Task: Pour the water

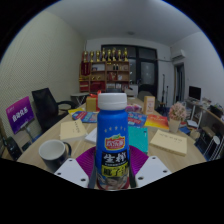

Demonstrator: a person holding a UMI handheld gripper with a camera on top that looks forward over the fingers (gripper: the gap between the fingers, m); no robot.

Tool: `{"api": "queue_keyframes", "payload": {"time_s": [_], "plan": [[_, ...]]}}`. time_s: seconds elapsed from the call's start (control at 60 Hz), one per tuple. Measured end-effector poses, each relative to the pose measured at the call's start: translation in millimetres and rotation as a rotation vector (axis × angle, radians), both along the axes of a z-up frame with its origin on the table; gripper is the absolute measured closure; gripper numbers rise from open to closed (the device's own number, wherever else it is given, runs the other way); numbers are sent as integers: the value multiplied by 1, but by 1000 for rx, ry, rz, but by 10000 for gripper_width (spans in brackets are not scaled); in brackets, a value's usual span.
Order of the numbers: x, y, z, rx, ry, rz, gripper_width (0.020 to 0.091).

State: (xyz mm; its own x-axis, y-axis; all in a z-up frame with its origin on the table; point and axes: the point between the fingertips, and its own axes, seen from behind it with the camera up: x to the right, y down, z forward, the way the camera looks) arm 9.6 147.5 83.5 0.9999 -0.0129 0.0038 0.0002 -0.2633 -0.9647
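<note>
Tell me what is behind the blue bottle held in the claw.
The claw grips the blue bottle. Behind it lie coloured sheets on the table, with shelves further back. The bottle hides the table directly behind it.
</note>
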Motion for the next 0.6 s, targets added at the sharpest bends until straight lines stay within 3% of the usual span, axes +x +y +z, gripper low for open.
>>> {"api": "queue_keyframes", "payload": {"time_s": [0.05,0.067,0.267,0.367,0.483,0.6], "plan": [[3,-5,-11,0,4,22,605],[-12,12,-7,33,7,21,628],[2,-2,-9,61,28,51,610],[1,-1,-11,17,17,57,493],[-8,-22,-18,-86,57,77,288],[-9,-54,-15,-128,110,32,274]]}}
